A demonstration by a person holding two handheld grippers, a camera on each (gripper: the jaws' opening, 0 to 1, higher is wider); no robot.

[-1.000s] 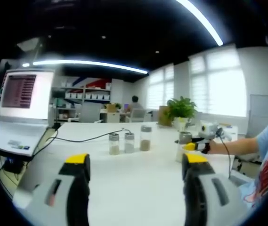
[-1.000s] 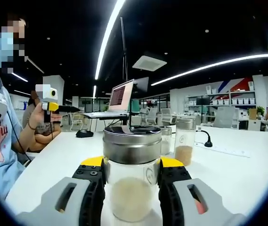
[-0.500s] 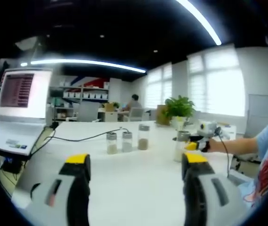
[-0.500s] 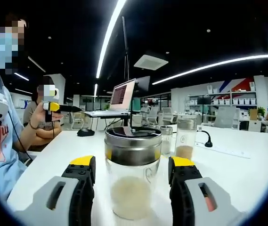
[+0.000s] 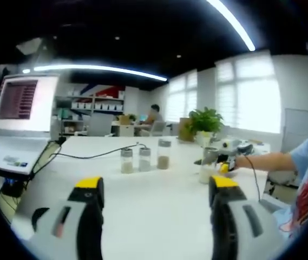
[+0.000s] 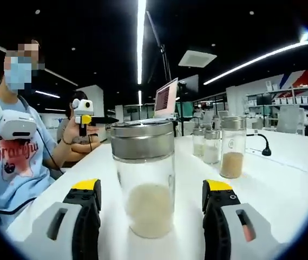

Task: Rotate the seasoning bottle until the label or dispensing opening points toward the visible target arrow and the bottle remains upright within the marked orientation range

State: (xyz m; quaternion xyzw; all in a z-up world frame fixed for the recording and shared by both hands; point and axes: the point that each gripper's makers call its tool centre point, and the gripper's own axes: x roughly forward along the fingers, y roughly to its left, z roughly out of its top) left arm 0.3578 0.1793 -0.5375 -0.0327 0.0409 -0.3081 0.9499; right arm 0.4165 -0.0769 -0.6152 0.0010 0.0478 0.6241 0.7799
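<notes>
Clear bottle — silver lid, pale powder.

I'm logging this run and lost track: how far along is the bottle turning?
The right gripper is open, its jaws apart on both sides of the near seasoning bottle, which stands upright on the table, so a grasp looks finished. The left gripper is open, holding nothing. No target arrow or label is visible, so I cannot confirm the orientation.
</notes>
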